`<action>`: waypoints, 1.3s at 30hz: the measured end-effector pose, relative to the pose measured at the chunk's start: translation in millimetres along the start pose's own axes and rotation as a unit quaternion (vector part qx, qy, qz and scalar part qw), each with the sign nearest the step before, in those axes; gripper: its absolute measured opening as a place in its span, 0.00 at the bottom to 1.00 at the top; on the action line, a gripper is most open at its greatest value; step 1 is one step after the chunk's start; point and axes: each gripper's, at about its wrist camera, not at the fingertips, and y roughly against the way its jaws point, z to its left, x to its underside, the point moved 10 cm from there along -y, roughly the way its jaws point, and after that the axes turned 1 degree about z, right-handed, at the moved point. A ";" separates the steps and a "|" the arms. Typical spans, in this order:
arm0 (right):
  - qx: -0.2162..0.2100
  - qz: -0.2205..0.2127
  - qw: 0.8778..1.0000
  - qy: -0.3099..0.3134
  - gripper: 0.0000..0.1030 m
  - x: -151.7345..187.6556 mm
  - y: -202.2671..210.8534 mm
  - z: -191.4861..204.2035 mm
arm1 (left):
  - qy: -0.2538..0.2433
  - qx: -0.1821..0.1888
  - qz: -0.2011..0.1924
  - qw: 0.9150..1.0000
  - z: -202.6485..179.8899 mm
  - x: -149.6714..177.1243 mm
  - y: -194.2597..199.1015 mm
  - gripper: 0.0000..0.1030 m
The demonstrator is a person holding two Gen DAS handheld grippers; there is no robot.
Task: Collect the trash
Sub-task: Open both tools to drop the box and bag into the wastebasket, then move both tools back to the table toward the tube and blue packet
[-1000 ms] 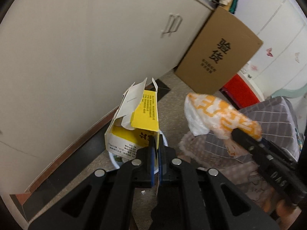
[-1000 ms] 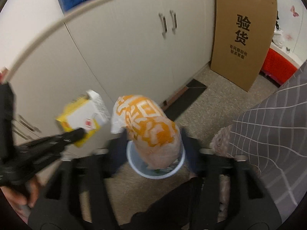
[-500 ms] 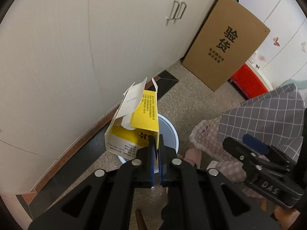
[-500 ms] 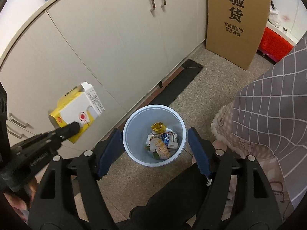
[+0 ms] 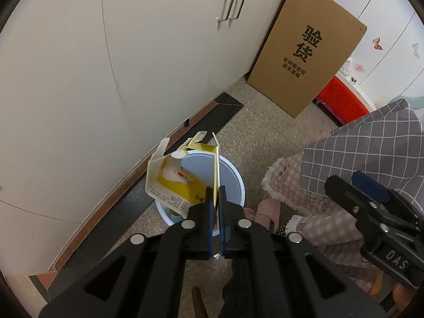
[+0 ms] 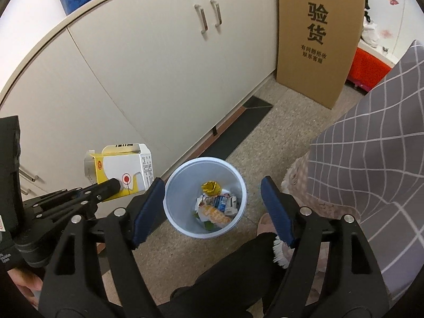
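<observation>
A yellow and white carton with its top flaps torn open hangs over the pale blue bin, pinched by one thin wall in my left gripper, which is shut on it. In the right wrist view the same carton is held left of the bin. My right gripper stands open above the bin's mouth with nothing between its blue pads. Inside the bin lie an orange and white bag, a crumpled yellow wrapper and several small packets.
White cabinet doors run along the left. A tall cardboard box leans by them, with a red crate behind it. A grey checked cloth and a person's slippered foot sit right of the bin.
The orange and white bag left my right gripper and now lies in the bin. The right jaws spread wider. My left gripper carried the carton down over the bin and rolled it a little.
</observation>
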 end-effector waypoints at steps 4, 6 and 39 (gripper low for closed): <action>0.003 -0.019 1.000 -0.001 0.72 -5.7 9.5 -3.4 | -0.009 0.000 -0.005 1.000 -8.4 -5.9 1.0 0.04; 0.003 -0.030 1.000 -0.006 0.72 -10.0 14.8 -6.4 | -0.015 -0.003 -0.010 1.000 -13.5 -11.9 1.7 0.04; -0.033 -0.104 0.993 -0.042 0.72 -28.6 96.9 -28.3 | -0.028 -0.032 -0.081 0.996 -52.9 -28.7 83.1 0.78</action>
